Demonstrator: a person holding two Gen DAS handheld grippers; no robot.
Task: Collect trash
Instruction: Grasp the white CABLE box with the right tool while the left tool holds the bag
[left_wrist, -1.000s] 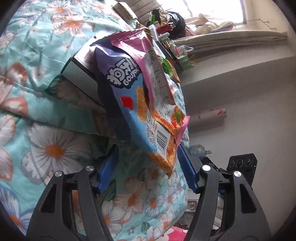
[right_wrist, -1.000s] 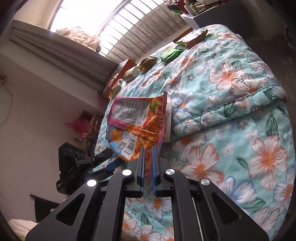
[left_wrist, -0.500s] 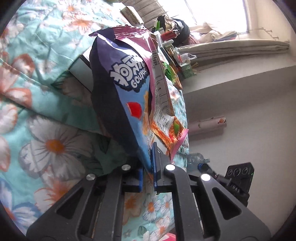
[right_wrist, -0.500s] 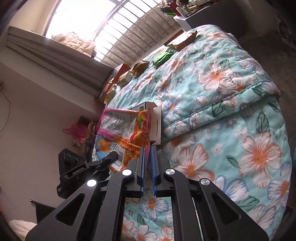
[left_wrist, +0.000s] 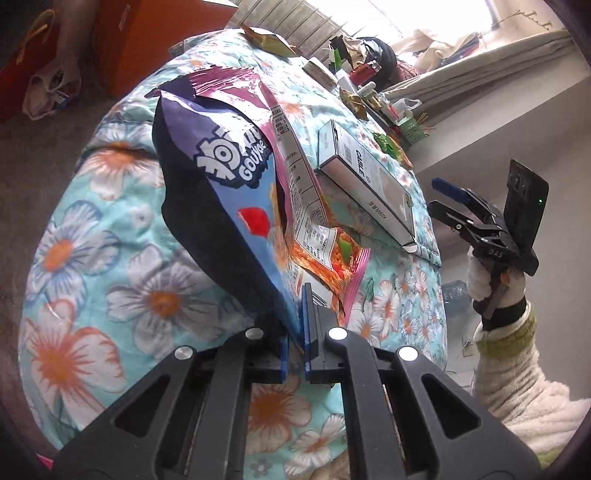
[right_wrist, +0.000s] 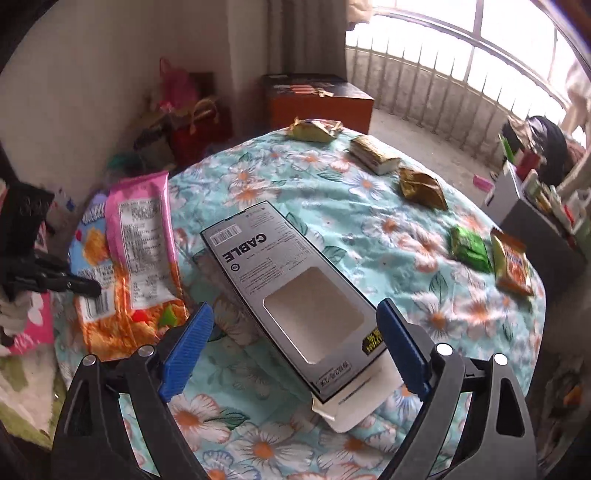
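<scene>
My left gripper is shut on the lower edge of a blue and purple snack bag, with a pink and orange wrapper lying against it. Both wrappers show at the left of the right wrist view. My right gripper is open and empty, its blue fingers either side of the near end of a grey "CABLE" box lying on the flowered quilt. The box also shows in the left wrist view, with the right gripper open beside the bed.
Several small wrappers lie at the far side of the quilt: gold ones, a green one, an orange one. An orange-brown cabinet and bags stand beyond the bed. A cluttered desk is at right.
My right gripper let go of the wrappers, opened and moved over to the cable box. My left gripper closed on the blue snack bag and holds both wrappers.
</scene>
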